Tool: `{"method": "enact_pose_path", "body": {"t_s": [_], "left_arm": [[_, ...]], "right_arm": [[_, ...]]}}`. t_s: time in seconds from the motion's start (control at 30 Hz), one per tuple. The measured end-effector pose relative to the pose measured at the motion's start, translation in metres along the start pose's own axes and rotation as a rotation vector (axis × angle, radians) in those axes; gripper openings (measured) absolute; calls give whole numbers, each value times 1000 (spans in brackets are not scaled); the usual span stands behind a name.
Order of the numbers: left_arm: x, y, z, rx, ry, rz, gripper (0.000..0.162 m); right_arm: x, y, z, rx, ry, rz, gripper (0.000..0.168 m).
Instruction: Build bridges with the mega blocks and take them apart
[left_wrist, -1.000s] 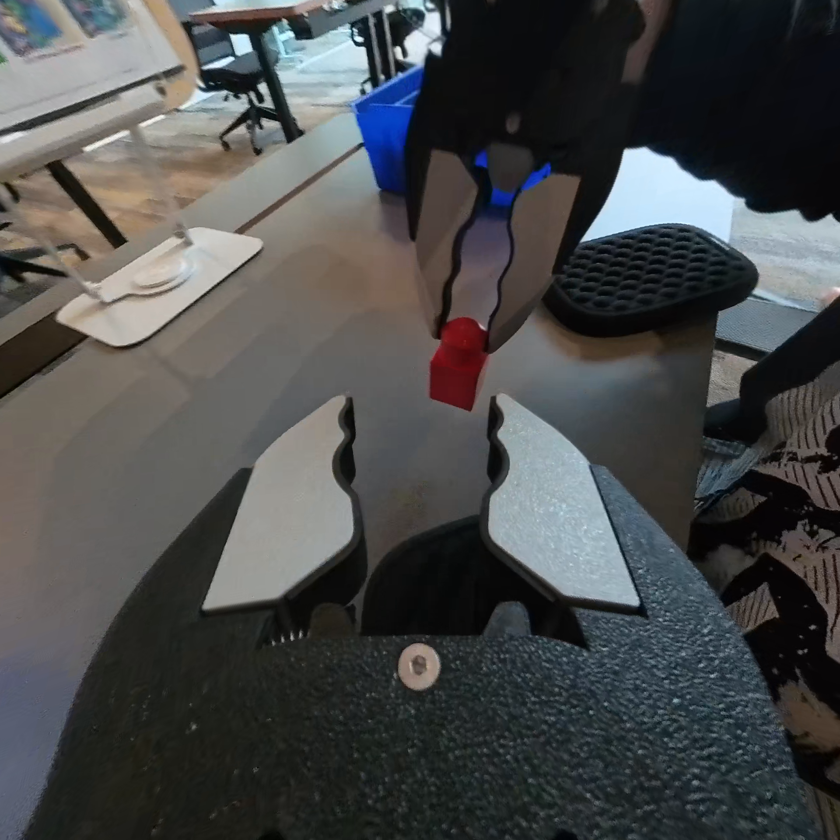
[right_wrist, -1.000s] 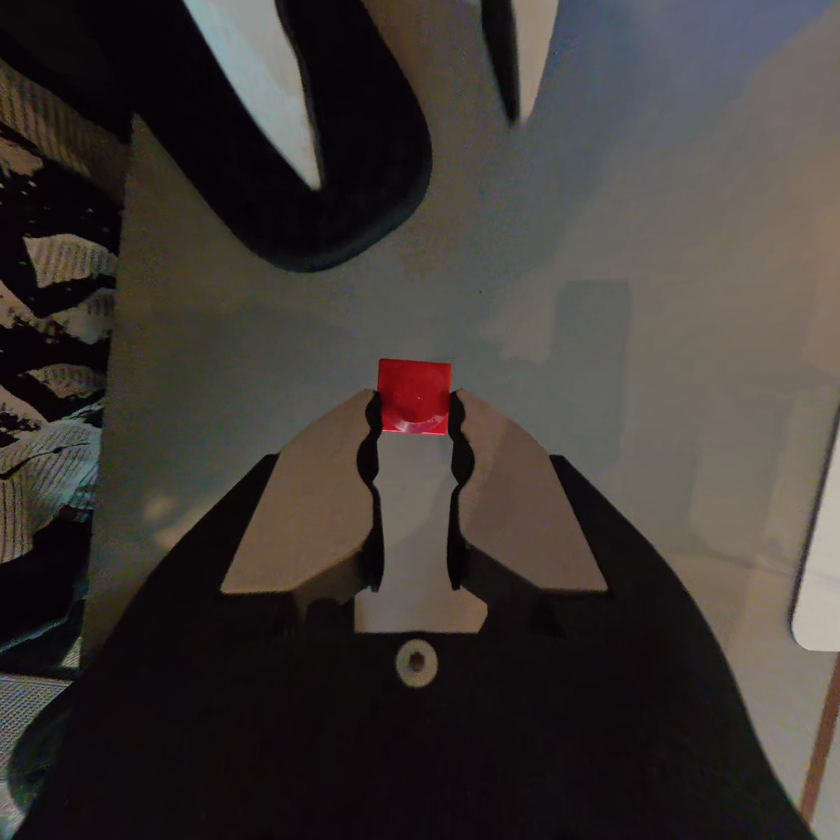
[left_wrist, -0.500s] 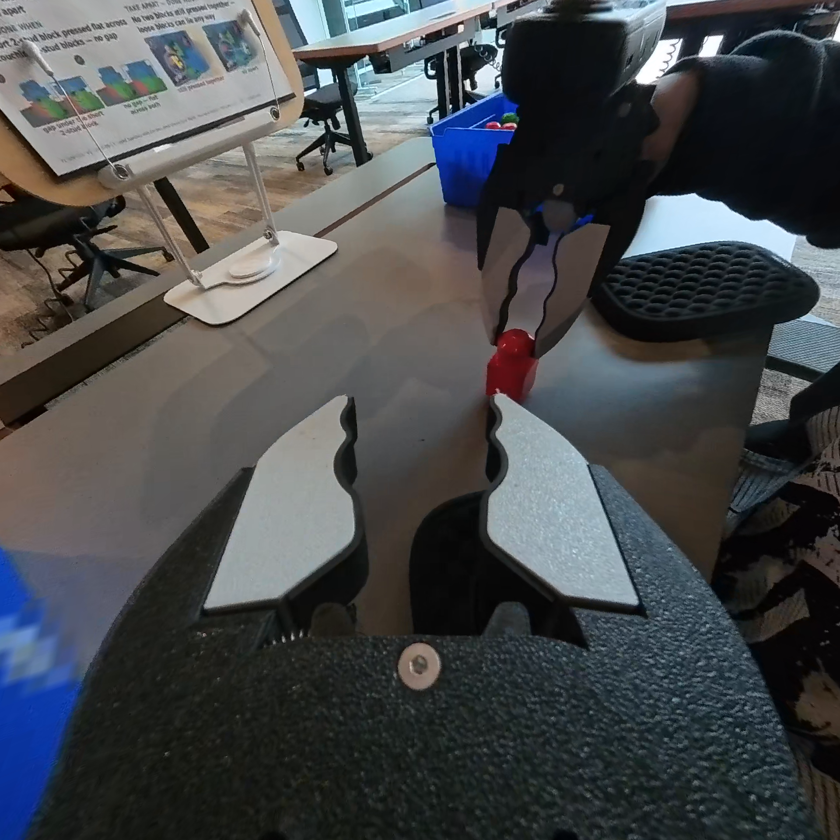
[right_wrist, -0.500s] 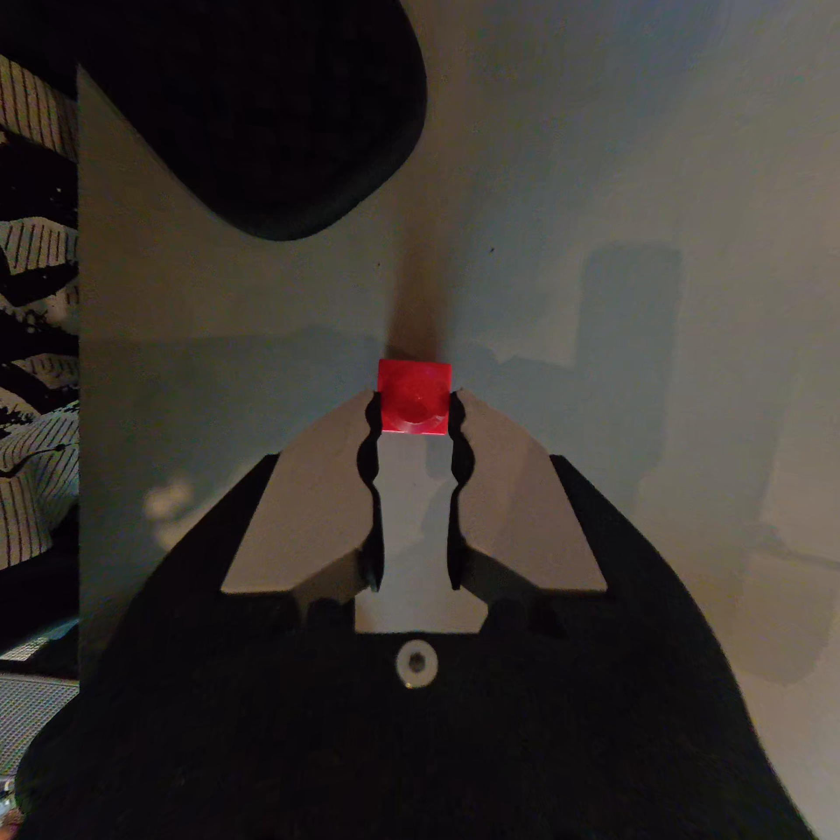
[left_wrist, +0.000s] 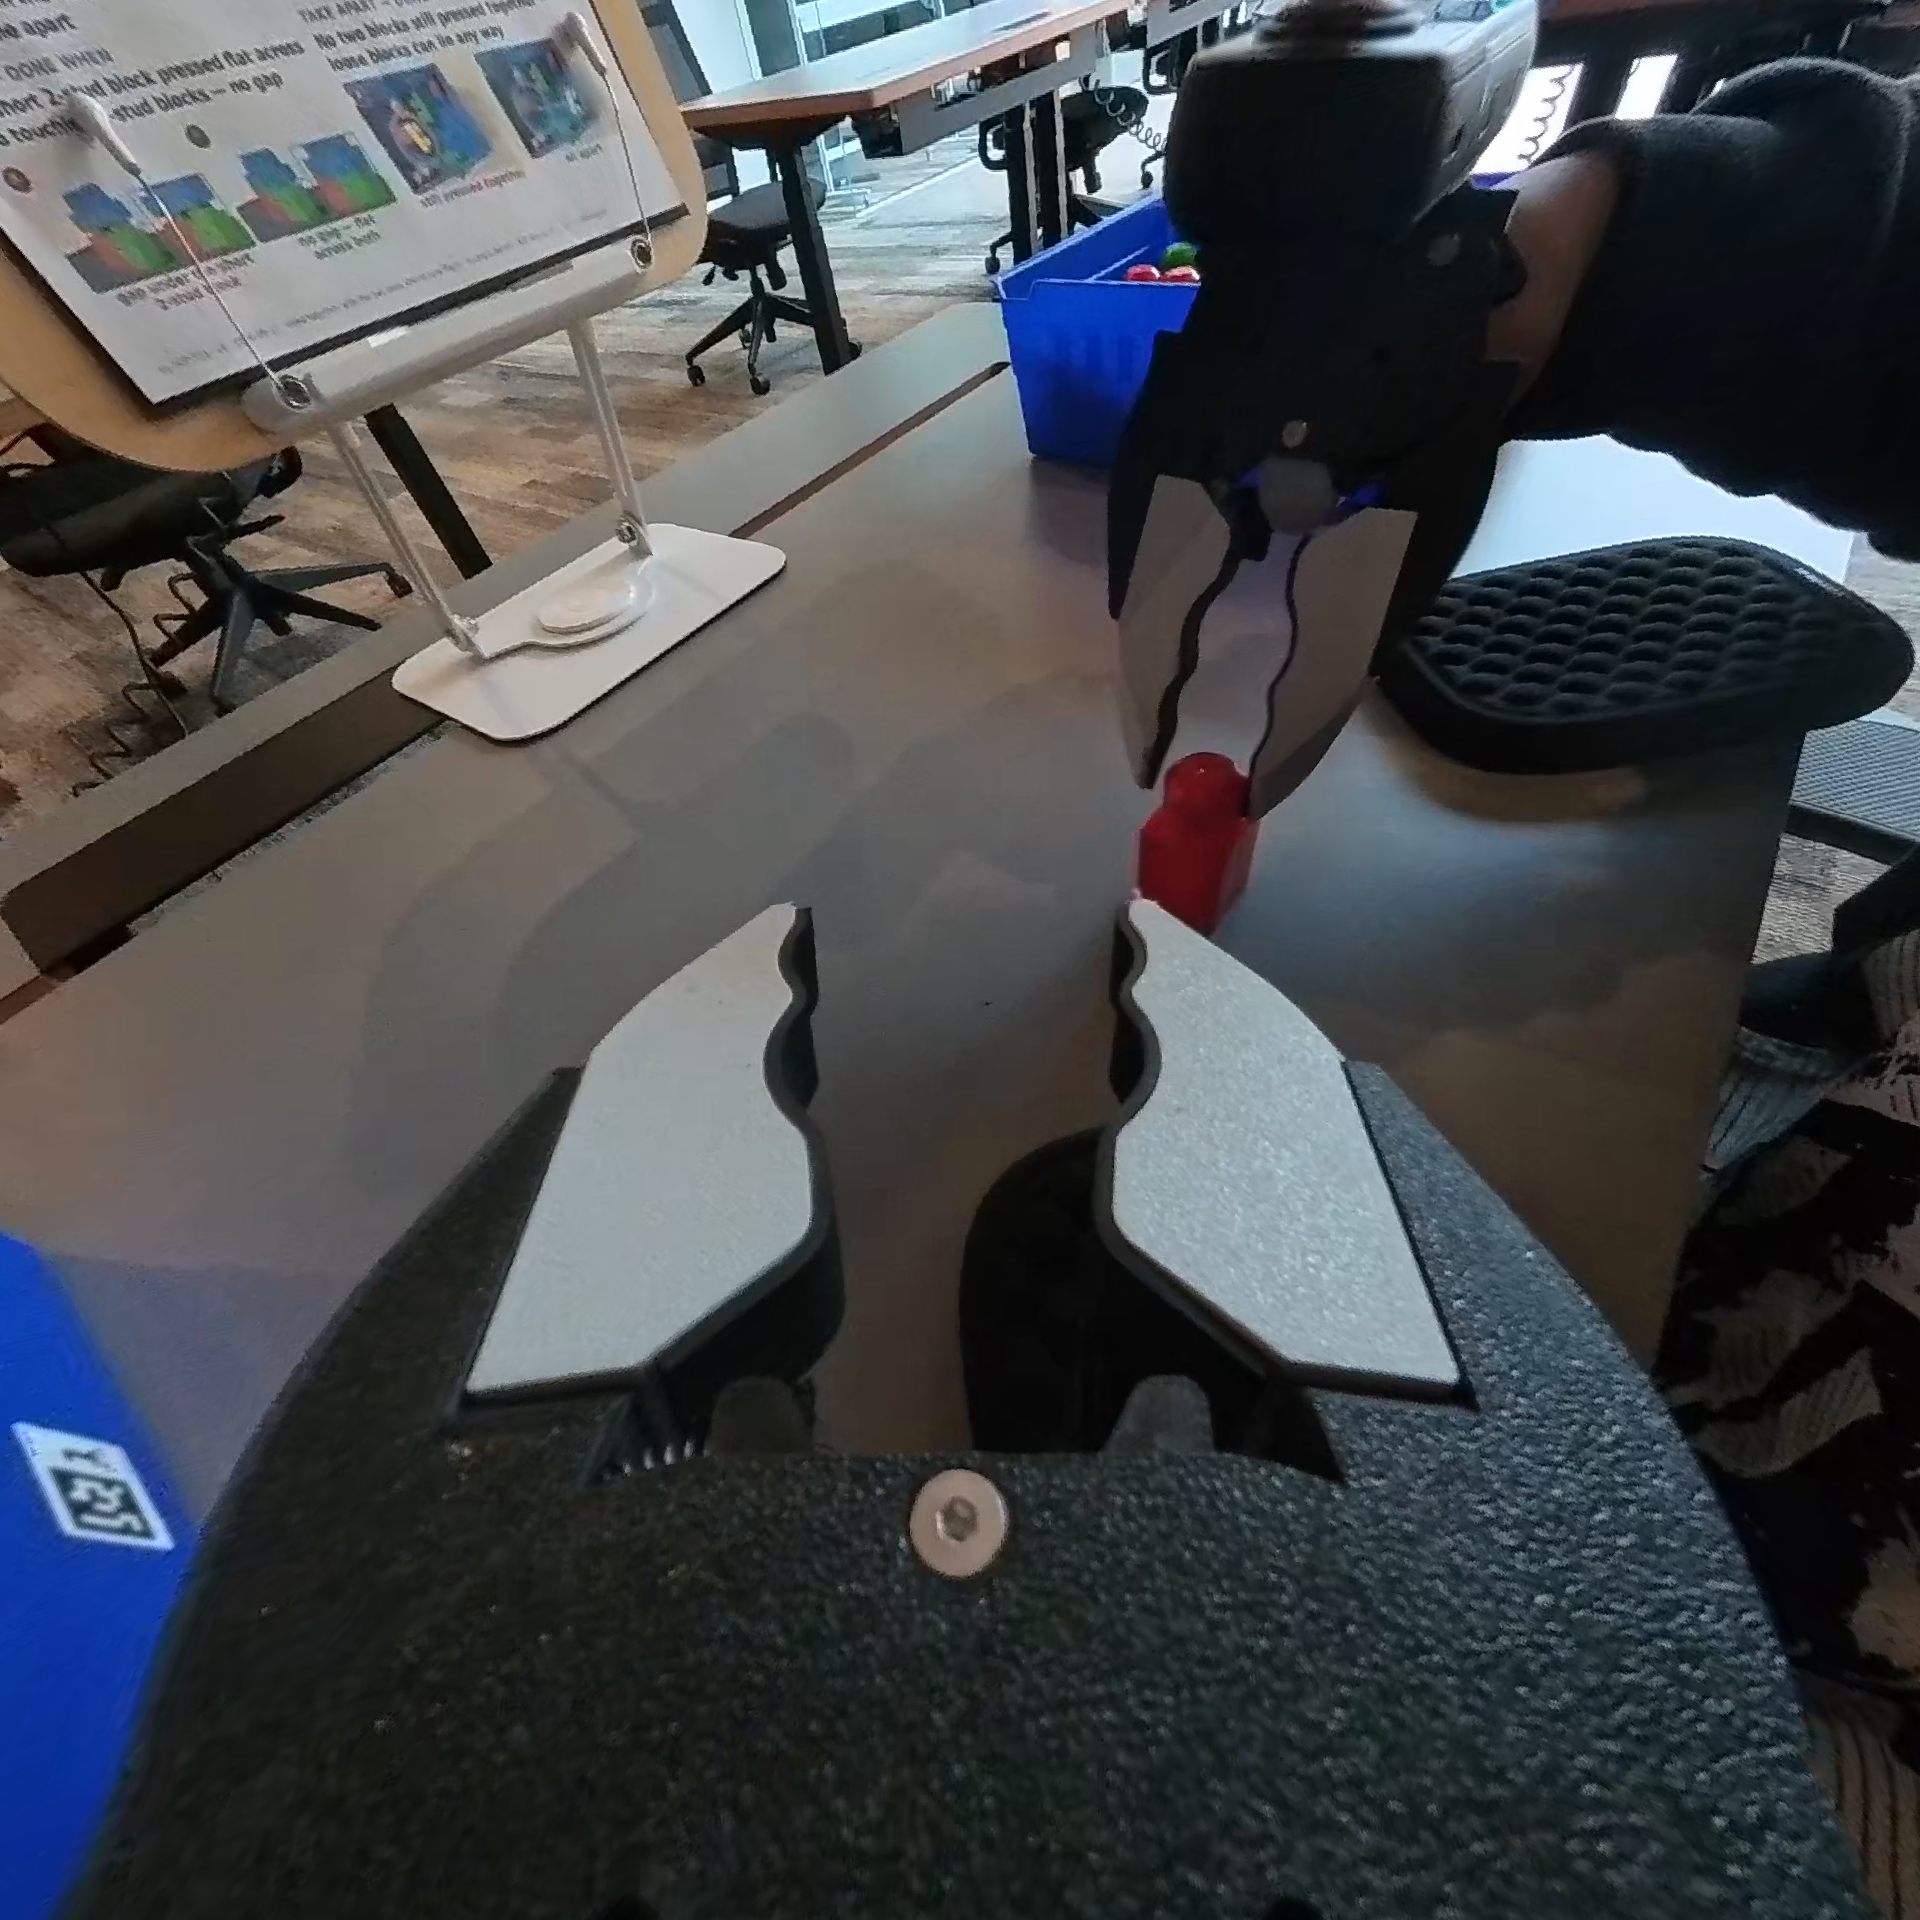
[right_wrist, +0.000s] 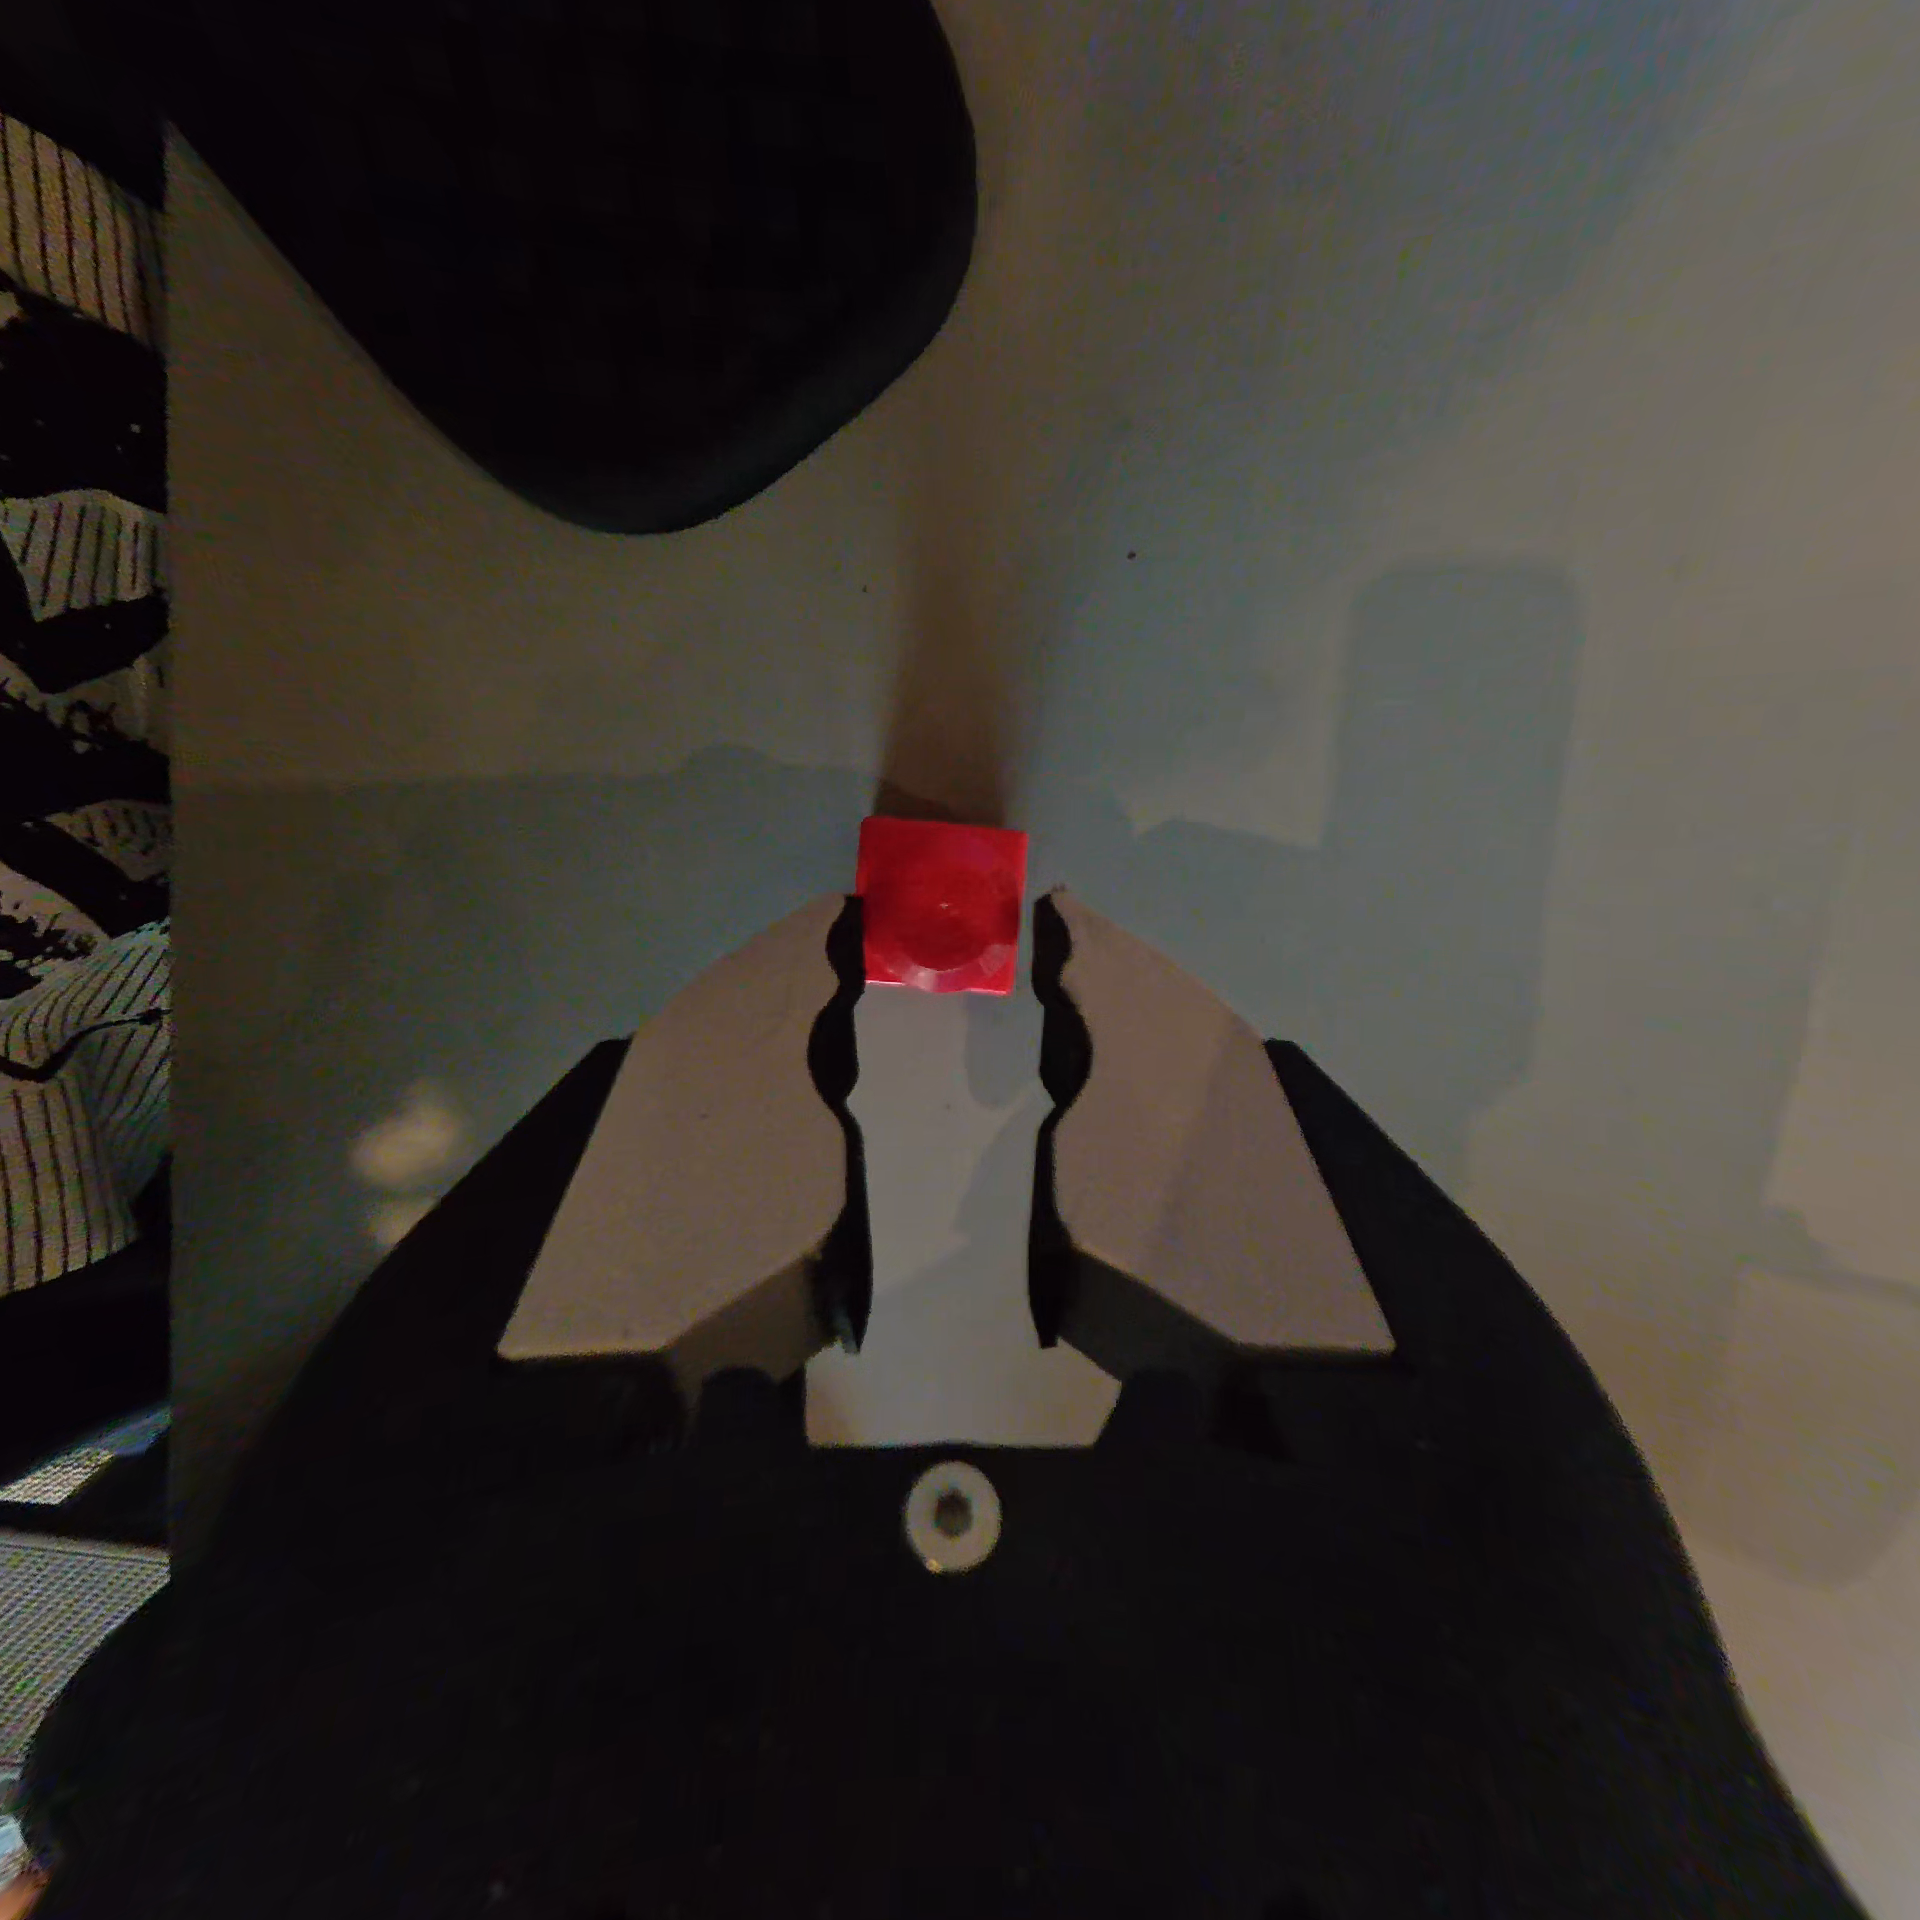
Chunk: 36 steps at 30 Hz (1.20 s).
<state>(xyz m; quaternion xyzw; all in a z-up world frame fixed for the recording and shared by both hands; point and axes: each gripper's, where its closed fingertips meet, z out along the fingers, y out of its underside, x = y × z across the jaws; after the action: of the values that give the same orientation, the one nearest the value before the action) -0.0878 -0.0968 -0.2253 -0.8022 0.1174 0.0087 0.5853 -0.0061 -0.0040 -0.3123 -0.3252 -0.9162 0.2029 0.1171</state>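
Note:
A small red one-stud block (left_wrist: 1195, 847) stands upright on the dark grey table (left_wrist: 623, 883) near its right edge. My right gripper (left_wrist: 1205, 795) points straight down over it, fingertips on either side of the stud. In the right wrist view the block (right_wrist: 942, 904) sits between the fingertips of the right gripper (right_wrist: 945, 902), with a thin gap showing at the right finger; the jaws are slightly open. My left gripper (left_wrist: 964, 920) is open and empty, low over the table just left of and nearer than the block.
A blue bin (left_wrist: 1081, 353) with coloured blocks stands at the back. A white stand (left_wrist: 582, 634) holding an instruction sheet is at the back left. A black mesh chair armrest (left_wrist: 1642, 644) sits beside the table edge. A blue object (left_wrist: 73, 1507) fills the lower left corner. Across from one pair of fingers to the other is roughly 15 cm.
The right gripper has lowered the red block onto the table and its jaws have parted a little. The left gripper has drawn back and to the left.

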Motion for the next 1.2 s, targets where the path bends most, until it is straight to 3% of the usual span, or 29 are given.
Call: {"method": "enact_pose_path", "body": {"t_s": [0.27,0.43,0.53,0.63,0.87,1.03,1.2], "left_arm": [[-38,9,-37,-84,-151,-15,55],[-106,24,-92,-238,-342,-34,53],[-157,47,-124,-424,-414,32,49],[-200,77,-138,-619,-356,196,48],[-247,165,-141,-992,-113,196,52],[-262,192,-139,-1067,-76,160,51],[-257,196,-136,-1076,-44,136,51]], "right_arm": [[-1,-7,-26,90,40,27,43],[1,-1,-55,154,121,56,43],[0,4,-69,180,151,67,43],[-2,8,-79,189,170,67,43],[-6,7,-86,202,194,60,43],[-6,7,-89,196,204,52,43],[-4,4,-93,201,219,40,43]]}}
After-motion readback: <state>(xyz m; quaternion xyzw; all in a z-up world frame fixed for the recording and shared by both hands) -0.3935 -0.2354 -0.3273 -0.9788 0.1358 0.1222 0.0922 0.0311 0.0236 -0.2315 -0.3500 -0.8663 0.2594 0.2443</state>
